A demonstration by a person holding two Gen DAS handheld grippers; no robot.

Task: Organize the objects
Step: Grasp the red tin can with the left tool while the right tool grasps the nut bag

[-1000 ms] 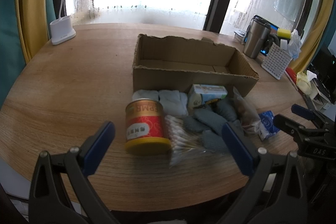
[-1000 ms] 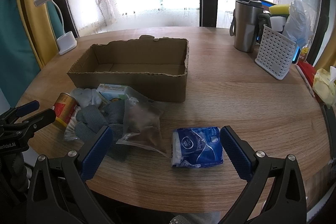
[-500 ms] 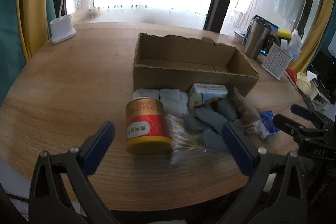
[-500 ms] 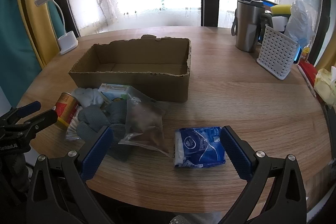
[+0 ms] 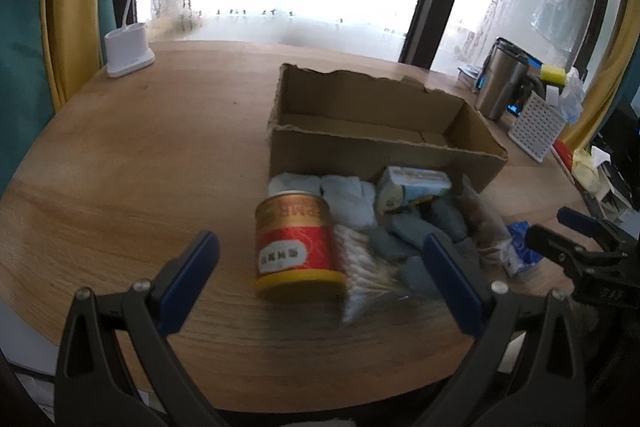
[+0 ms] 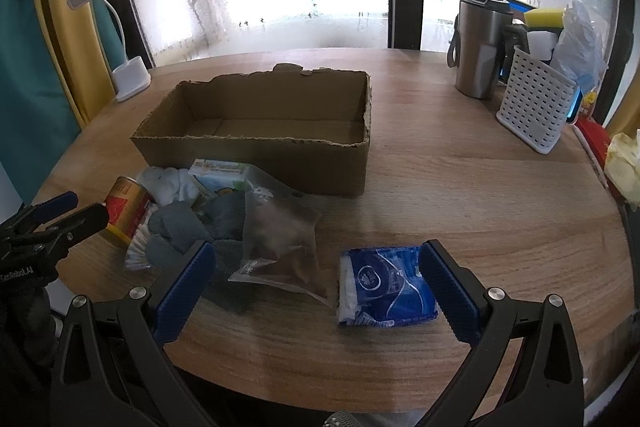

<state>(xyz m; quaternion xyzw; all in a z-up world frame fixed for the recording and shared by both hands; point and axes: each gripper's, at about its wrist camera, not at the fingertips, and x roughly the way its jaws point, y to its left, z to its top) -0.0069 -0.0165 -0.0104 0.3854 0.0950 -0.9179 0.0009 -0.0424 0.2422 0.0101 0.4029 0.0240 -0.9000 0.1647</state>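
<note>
left wrist view: left gripper (image 5: 320, 279) stands released, jaws spread wide, nothing between the pads. it sits low over the near edge of the round wooden table (image 5: 140, 163). red and gold can (image 5: 298, 239) stands upright on its yellow base, just ahead of the gap between the fingers. a bag of cotton swabs (image 5: 366, 267) lies touching the can's right side. behind these, white socks (image 5: 346, 199) and a small carton (image 5: 412, 183) rest against the front wall of the cardboard box (image 5: 380, 143). grey socks (image 5: 404, 231) lie in a heap right of the swabs. the image is blurred at the lower items.

right wrist view: right gripper (image 6: 316, 287) is likewise released, jaws wide, holding nothing. blue tissue pack (image 6: 386, 281) lies flat on the table just inside the right finger; contact cannot be told. a clear bag with brown contents (image 6: 282, 245) lies beside the pack, between the fingers, partly over the grey socks. the cardboard box sits open-topped at mid-table, interior bare as far as visible. the left gripper shows at the left edge near the can.

surroundings: white desk lamp (image 6: 130, 79) at far left; steel mug (image 6: 480, 45) and white perforated basket (image 6: 536, 107) at far right.
</note>
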